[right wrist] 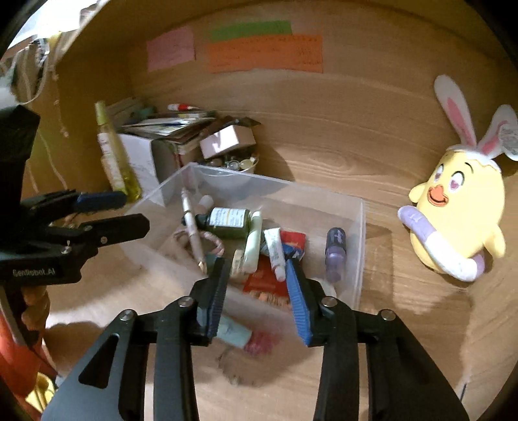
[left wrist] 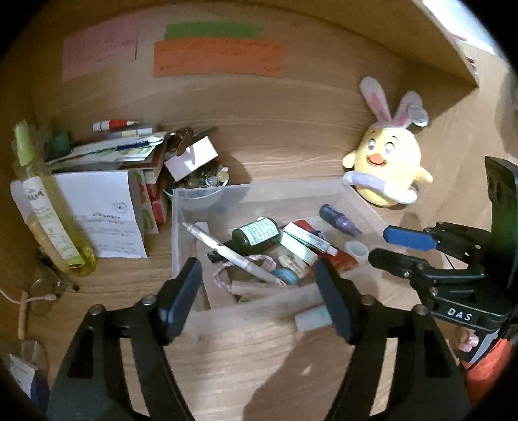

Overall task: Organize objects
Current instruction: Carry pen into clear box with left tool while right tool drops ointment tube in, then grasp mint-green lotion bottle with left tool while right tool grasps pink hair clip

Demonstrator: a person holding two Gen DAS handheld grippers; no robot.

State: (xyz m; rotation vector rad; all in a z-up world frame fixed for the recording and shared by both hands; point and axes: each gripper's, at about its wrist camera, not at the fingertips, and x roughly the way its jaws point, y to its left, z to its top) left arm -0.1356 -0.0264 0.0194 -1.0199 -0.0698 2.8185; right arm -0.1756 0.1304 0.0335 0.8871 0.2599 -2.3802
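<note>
I see the bin sitting mid-desk with a pen and bottle in it, the plush chick to its right, and stacked papers to its left.

A yellow plush chick with rabbit ears is seen standing on the wooden counter against the back panel. Pink, green and orange paper notes are stuck to that panel. A pair of glasses on a cord is laid at the counter's left edge.
</note>
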